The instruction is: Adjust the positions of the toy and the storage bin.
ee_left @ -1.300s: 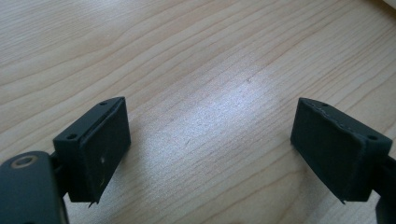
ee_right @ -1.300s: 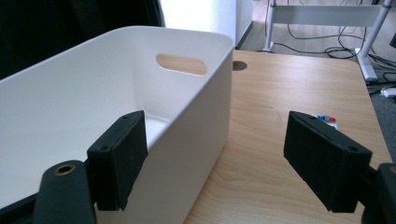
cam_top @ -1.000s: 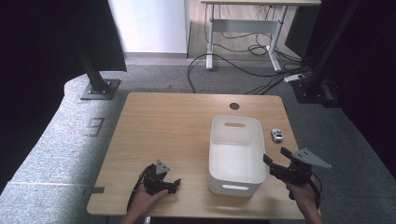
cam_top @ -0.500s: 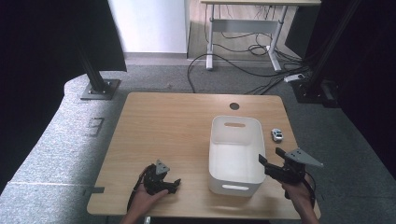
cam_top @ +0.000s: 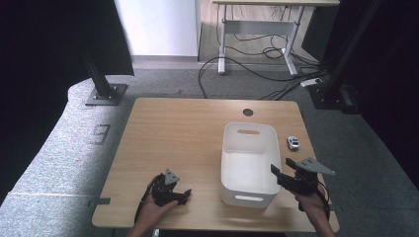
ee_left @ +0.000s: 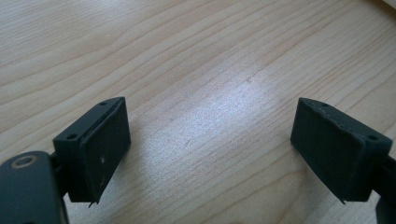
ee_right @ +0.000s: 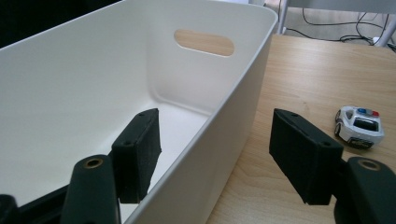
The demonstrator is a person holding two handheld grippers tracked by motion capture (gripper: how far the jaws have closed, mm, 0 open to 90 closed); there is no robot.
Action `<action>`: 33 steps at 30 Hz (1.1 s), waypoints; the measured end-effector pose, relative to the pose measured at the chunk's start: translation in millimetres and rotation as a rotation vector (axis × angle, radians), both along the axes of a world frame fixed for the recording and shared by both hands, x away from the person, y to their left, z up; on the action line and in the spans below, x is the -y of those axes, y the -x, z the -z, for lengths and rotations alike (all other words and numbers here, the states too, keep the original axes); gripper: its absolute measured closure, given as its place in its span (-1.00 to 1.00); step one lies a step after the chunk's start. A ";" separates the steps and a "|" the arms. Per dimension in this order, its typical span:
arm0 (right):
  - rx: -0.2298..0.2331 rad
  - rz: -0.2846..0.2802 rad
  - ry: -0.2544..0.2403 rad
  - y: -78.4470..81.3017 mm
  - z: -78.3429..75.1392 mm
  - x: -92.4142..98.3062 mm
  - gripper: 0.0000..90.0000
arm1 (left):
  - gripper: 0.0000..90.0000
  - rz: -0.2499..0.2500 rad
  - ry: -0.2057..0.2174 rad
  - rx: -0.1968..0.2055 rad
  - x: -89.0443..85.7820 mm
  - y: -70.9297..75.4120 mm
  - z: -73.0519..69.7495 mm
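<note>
A white plastic bin [cam_top: 247, 163] with a handle slot stands on the right half of the wooden table [cam_top: 188, 133]. My right gripper [cam_top: 280, 167] is at the bin's near right corner and straddles its right wall [ee_right: 233, 112]. One jaw is inside the bin and the other outside, over the table. Its jaws have just been closing with the wall between them, and the pads stand clear of it. My left gripper [cam_top: 184, 195] rests low at the table's front left. In the left gripper view my left gripper [ee_left: 210, 112] is open over bare wood.
A small white toy police car [cam_top: 293, 142] sits on the table to the right of the bin; the right gripper view has the car [ee_right: 359, 126] beyond the outer jaw. A round cable hole [cam_top: 247, 112] lies behind the bin. The bin [ee_right: 93, 93] is empty inside.
My right gripper has shifted slightly left onto the bin's right wall and its jaws have narrowed. The left gripper has stayed put.
</note>
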State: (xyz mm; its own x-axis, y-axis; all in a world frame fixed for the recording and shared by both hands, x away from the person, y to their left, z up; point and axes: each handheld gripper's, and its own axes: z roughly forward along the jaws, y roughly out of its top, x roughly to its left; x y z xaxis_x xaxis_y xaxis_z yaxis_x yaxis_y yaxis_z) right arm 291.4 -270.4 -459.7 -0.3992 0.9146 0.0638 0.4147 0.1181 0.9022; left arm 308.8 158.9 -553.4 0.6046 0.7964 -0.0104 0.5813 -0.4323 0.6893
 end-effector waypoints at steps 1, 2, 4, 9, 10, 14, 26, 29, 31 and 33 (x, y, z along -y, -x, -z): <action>-0.002 0.000 -0.001 0.0 0.0 -0.2 -0.21 | -0.73 0.000 0.000 0.000 0.0 0.0 0.0; -0.009 -0.004 -0.006 -0.2 -0.2 -0.4 -0.16 | -0.73 0.000 0.000 0.000 0.0 0.0 0.0; -0.025 -0.015 -0.015 -0.4 -0.7 -1.3 -0.07 | -0.73 0.000 0.000 0.000 0.0 0.0 0.0; -0.057 0.010 -0.003 0.1 -2.6 -7.0 0.09 | -0.73 0.000 0.000 0.000 0.0 0.0 0.0; -0.062 0.015 -0.004 0.3 -2.6 -8.2 0.12 | -0.73 0.000 0.000 0.000 0.0 0.0 0.0; -0.088 0.008 -0.019 0.4 -2.4 -11.4 0.22 | -0.73 0.000 0.000 0.000 0.0 0.0 0.0; -0.120 0.075 -0.016 1.1 -6.4 -15.0 0.49 | -0.73 0.002 -0.002 -0.001 -0.2 0.0 -0.1; -0.126 0.089 -0.007 0.7 -8.1 -16.8 0.57 | -0.73 0.002 -0.003 -0.001 -0.2 0.0 -0.1; -0.128 0.096 -0.003 0.5 -9.0 -18.0 0.60 | -0.73 0.002 -0.002 -0.001 -0.2 0.0 -0.1; -0.130 0.104 -0.003 0.5 -9.5 -19.2 0.61 | -0.73 0.002 -0.003 -0.001 -0.2 0.0 -0.1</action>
State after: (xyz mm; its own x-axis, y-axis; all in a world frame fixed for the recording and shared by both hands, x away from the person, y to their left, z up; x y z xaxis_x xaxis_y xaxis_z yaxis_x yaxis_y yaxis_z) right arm 291.0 -251.2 -450.2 -0.2910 0.9502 0.1114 0.5375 0.0660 0.8407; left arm 308.8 159.1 -553.3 0.6063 0.7952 -0.0087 0.5808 -0.4353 0.6879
